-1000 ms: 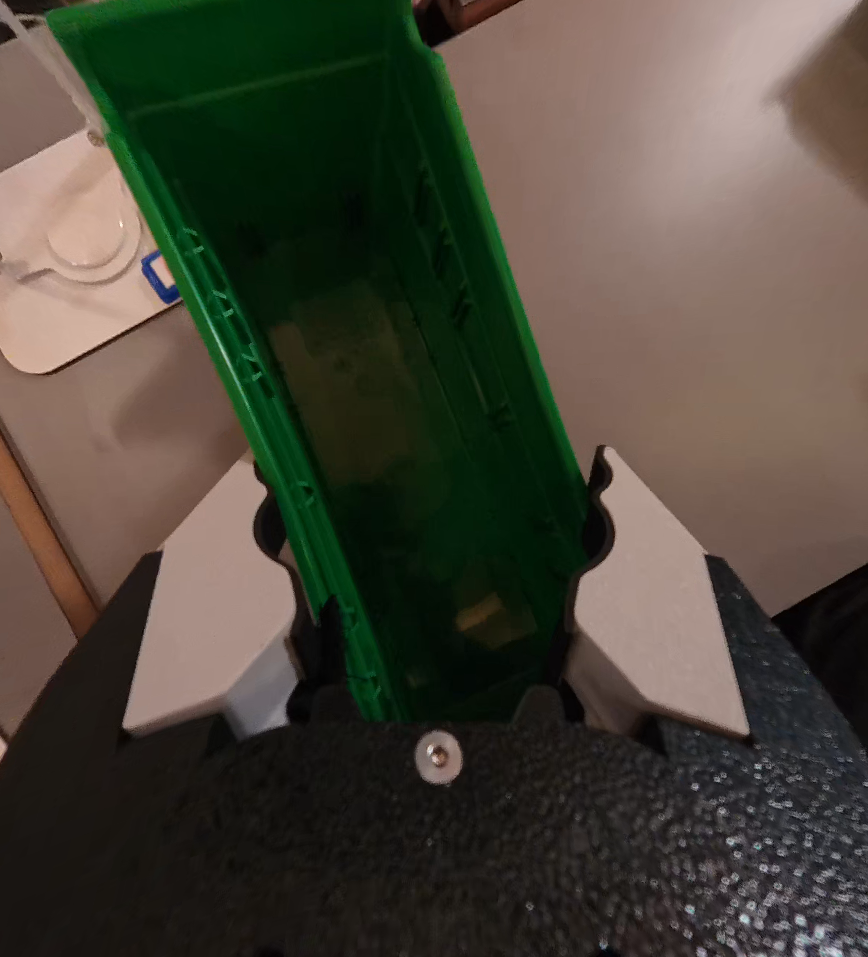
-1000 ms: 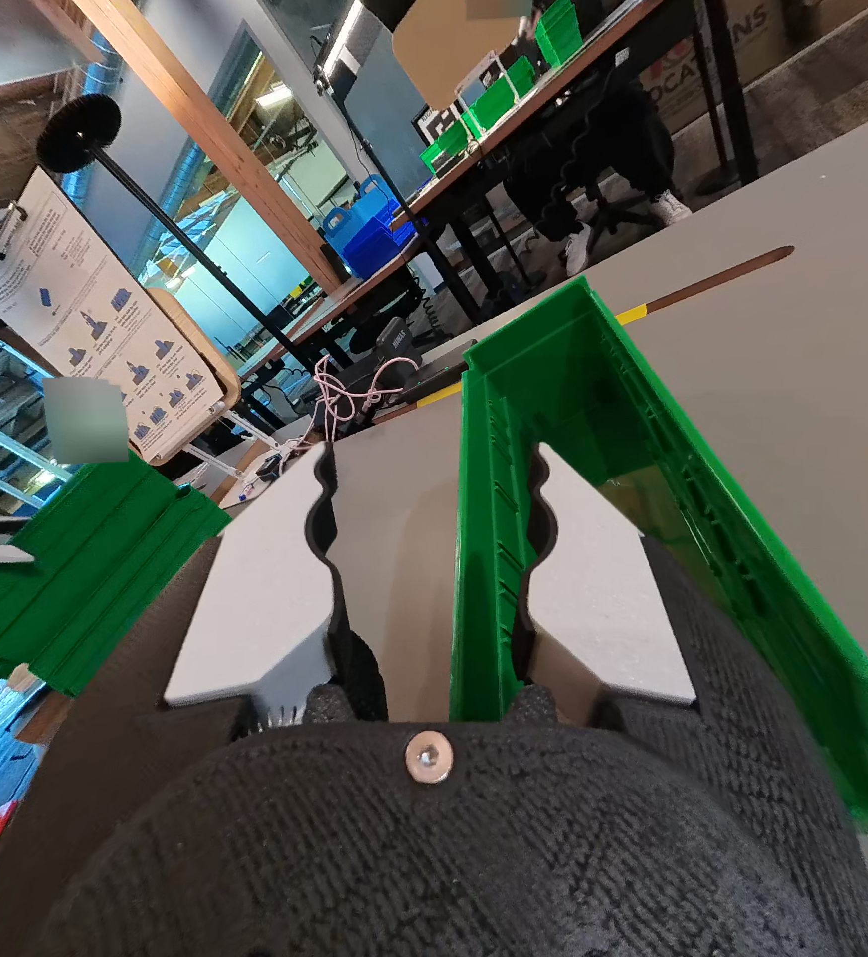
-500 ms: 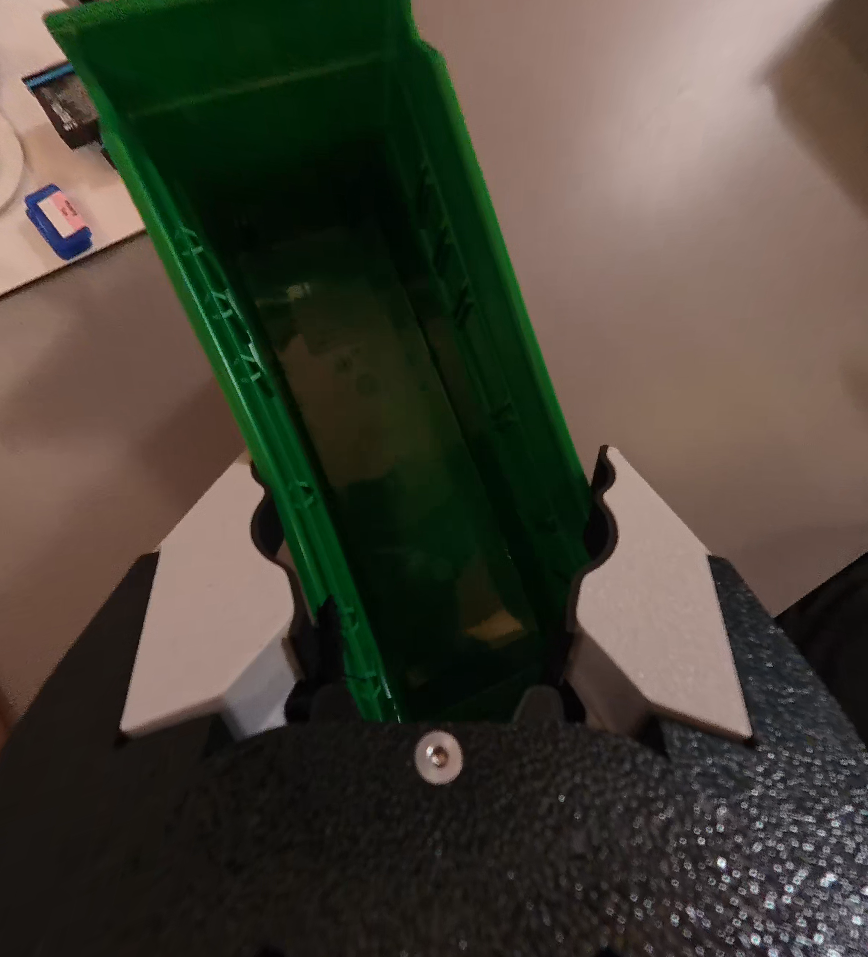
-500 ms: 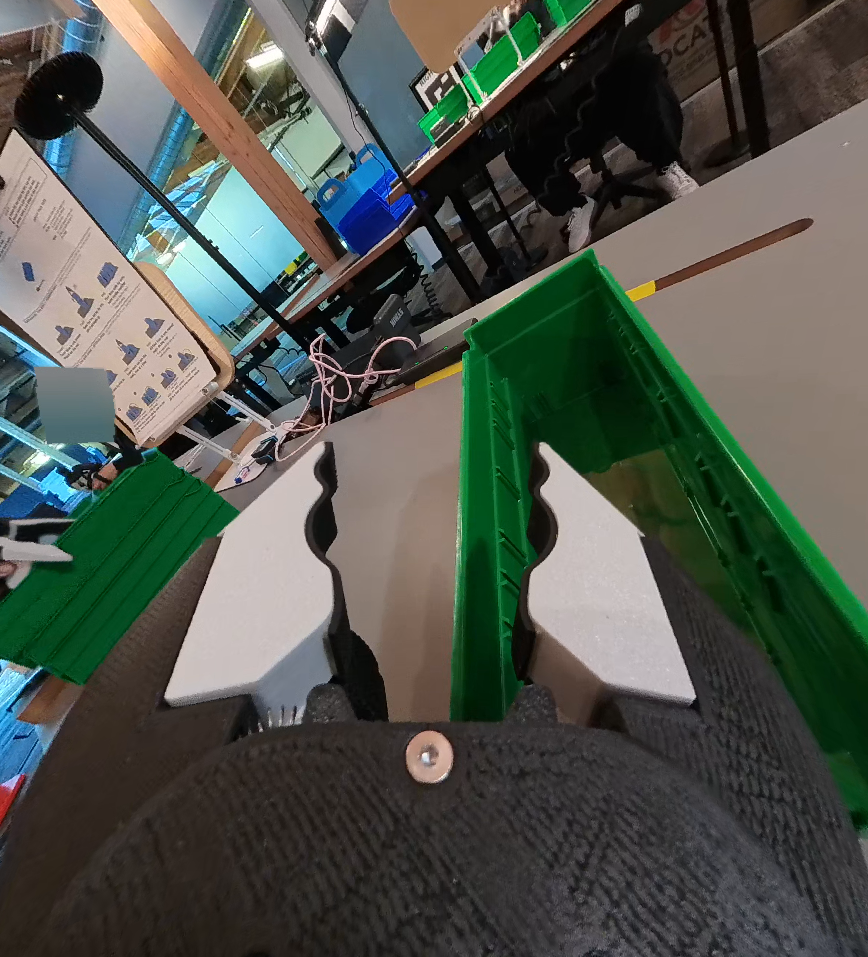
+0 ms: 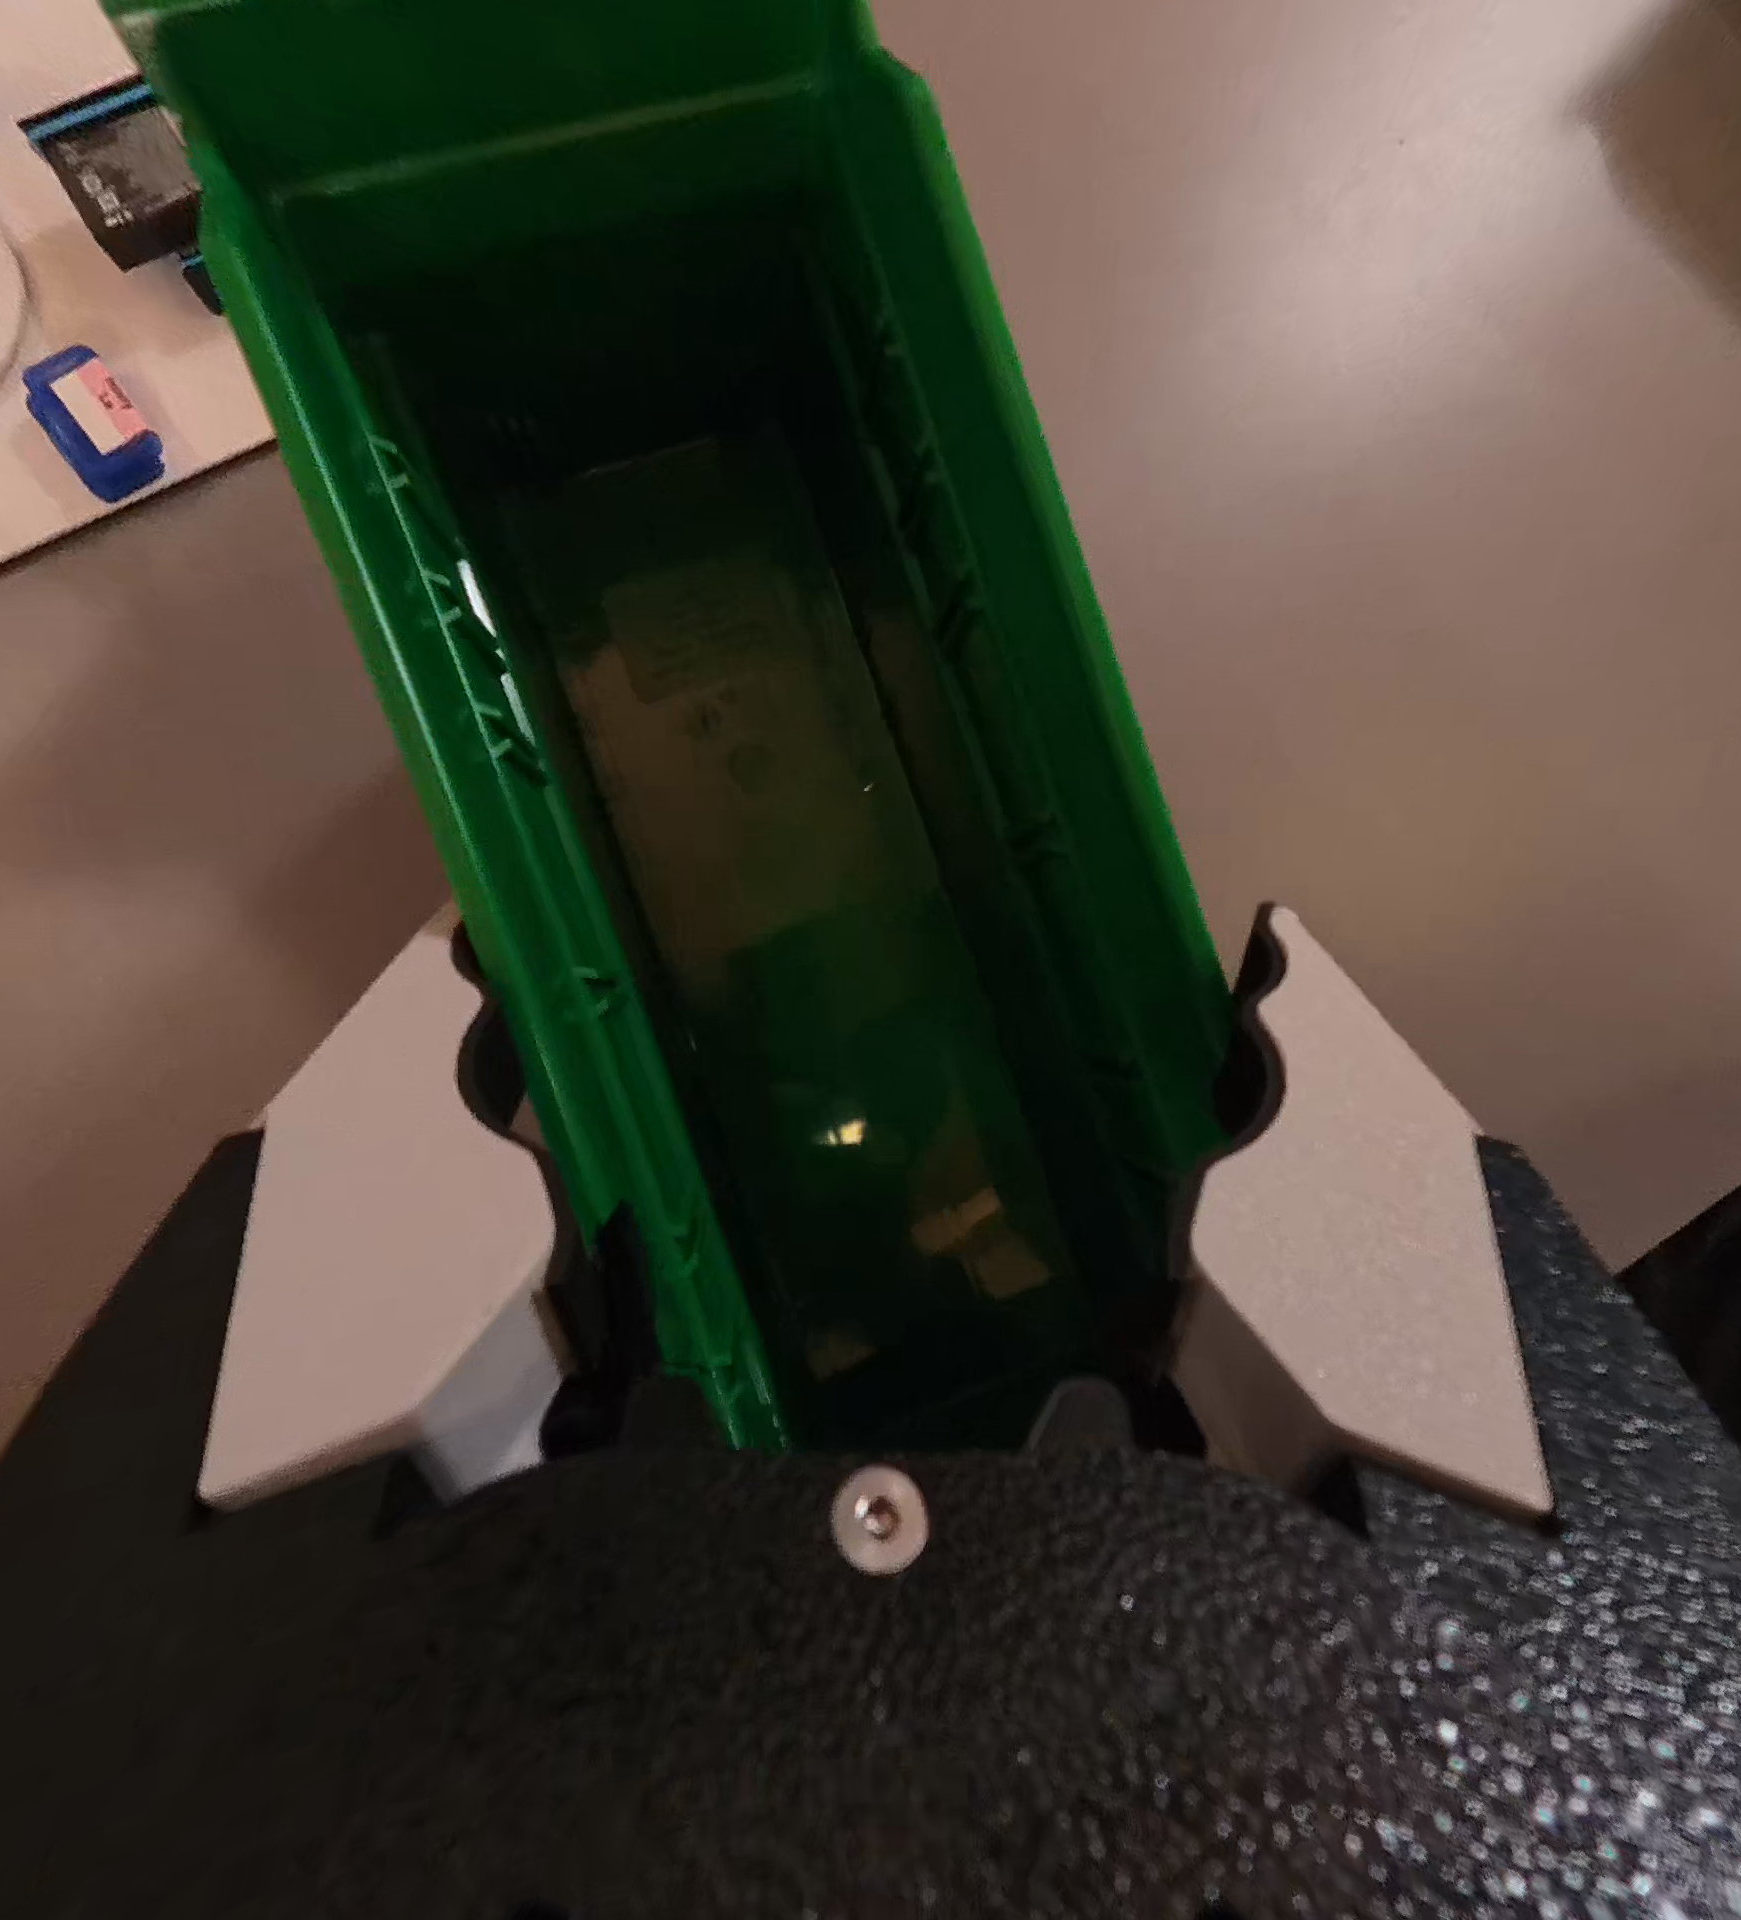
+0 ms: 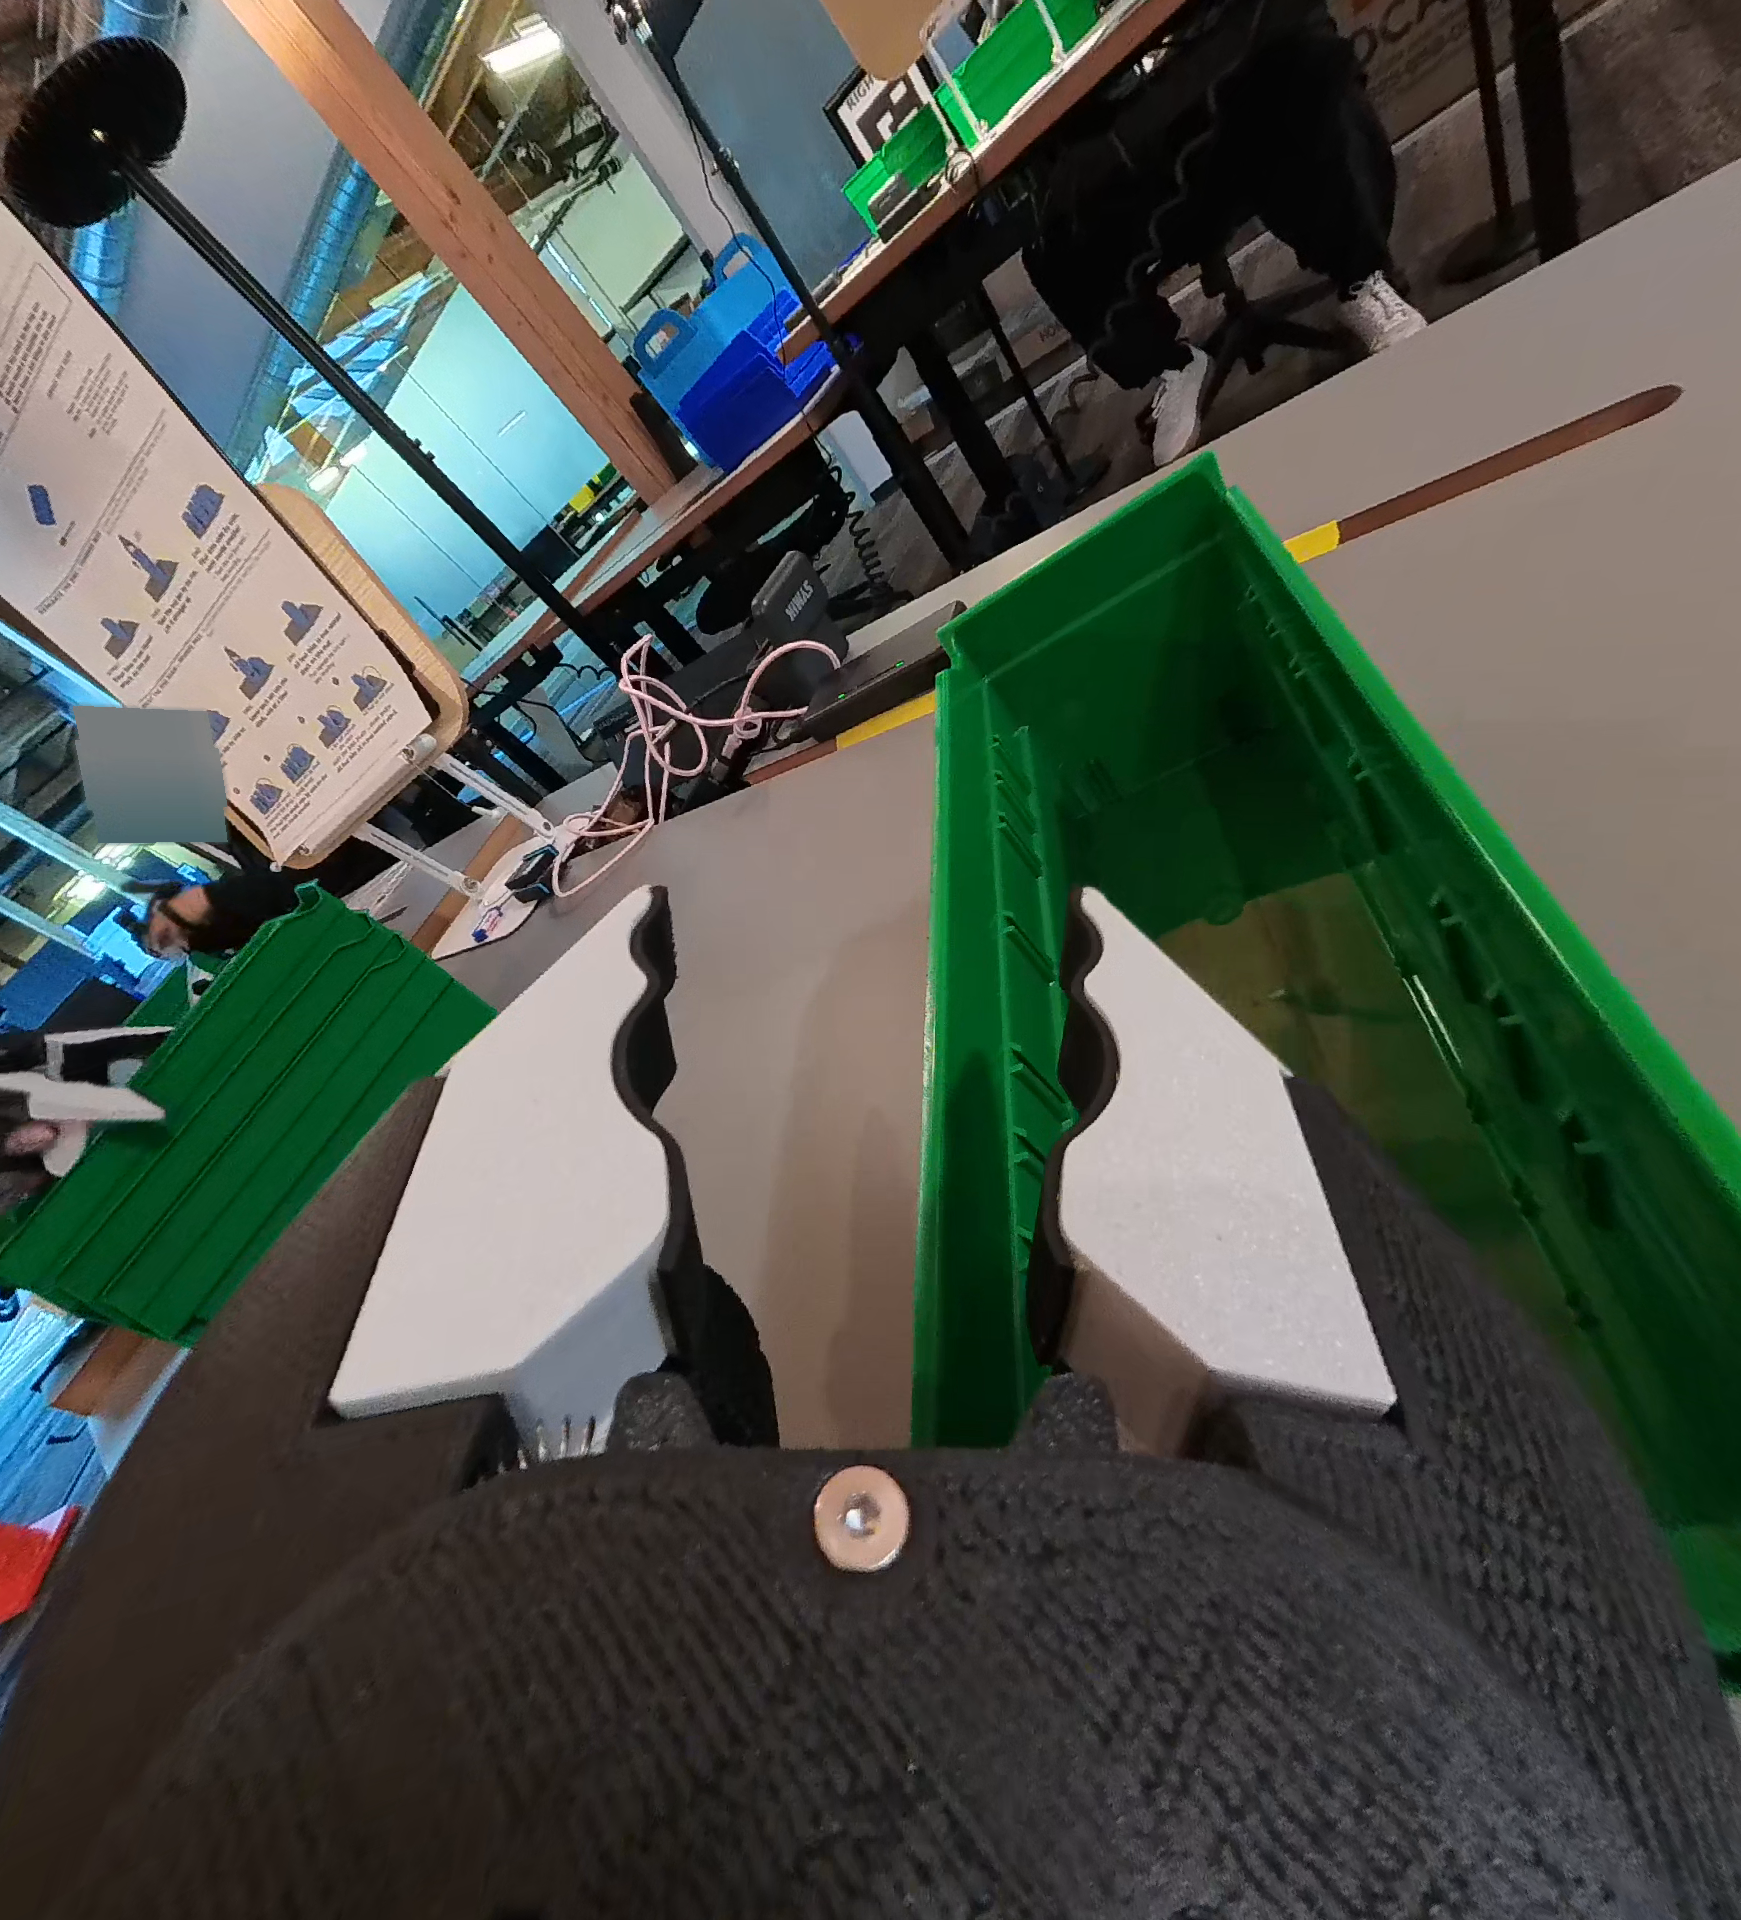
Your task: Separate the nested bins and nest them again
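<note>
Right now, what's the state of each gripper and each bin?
left gripper: shut on held bin, one finger on each outer side wall.
held bin: gripped, off the table, not nested.
right gripper: open, straddling table bin's left wall, right finger inside.
table bin: resting on grey table, open side up, not clamped.
</note>
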The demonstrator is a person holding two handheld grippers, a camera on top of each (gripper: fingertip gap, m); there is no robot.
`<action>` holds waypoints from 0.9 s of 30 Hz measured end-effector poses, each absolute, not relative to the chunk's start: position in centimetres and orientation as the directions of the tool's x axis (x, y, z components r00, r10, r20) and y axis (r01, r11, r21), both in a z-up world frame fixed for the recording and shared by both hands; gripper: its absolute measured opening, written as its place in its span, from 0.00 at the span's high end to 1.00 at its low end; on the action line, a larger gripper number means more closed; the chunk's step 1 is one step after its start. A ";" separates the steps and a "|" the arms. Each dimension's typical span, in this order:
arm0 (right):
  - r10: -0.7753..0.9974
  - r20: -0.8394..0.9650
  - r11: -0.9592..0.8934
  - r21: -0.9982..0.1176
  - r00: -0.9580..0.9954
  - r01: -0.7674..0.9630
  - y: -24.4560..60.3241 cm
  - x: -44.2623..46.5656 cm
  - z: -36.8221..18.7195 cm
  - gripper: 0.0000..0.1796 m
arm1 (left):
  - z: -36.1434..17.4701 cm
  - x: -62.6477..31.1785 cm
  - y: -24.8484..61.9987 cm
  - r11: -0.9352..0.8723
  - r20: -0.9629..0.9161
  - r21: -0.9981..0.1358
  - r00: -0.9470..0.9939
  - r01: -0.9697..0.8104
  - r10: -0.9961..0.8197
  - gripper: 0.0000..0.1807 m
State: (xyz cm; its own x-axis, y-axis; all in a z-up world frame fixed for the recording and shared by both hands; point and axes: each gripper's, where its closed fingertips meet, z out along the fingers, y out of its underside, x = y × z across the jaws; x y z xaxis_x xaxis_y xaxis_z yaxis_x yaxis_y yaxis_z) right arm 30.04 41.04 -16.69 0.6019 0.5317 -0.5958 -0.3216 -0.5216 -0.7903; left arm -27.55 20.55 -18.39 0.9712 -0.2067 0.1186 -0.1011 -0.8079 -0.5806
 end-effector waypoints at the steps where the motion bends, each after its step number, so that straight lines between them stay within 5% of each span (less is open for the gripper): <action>1: 0.532 -0.596 -0.523 -0.790 0.601 -0.320 41.0 30.0 -16.7 0.59 | -18.2 -27.5 20.7 -0.803 0.138 -0.592 0.971 -0.076 -0.195 0.24; 3: 0.534 -0.596 -0.521 -0.791 0.600 -0.322 41.0 30.0 -16.6 0.59 | -17.5 -27.9 21.0 -0.784 0.141 -0.620 0.976 -0.045 -0.167 0.12; 12: 0.582 -0.522 -0.268 -0.847 0.624 -0.459 40.7 32.9 -11.6 0.59 | -6.2 -24.2 24.8 -0.390 -0.105 -0.913 0.992 -0.123 -0.067 0.13; 16: 0.551 -0.502 -0.202 -0.856 0.667 -0.477 40.9 34.5 -11.1 0.59 | -2.9 -12.4 28.8 -0.239 -0.102 -0.957 0.964 -0.162 -0.245 0.13; 21: 0.498 -0.478 -0.158 -0.870 0.724 -0.467 41.2 36.3 -11.2 0.59 | -6.3 5.7 35.2 -0.335 0.177 -0.942 0.830 -0.013 -0.530 0.19; 27: 0.412 -0.443 -0.036 -0.881 0.796 -0.471 41.1 39.7 -10.4 0.59 | -16.1 21.6 40.5 -0.610 0.378 -0.791 0.746 -0.047 -0.548 0.22</action>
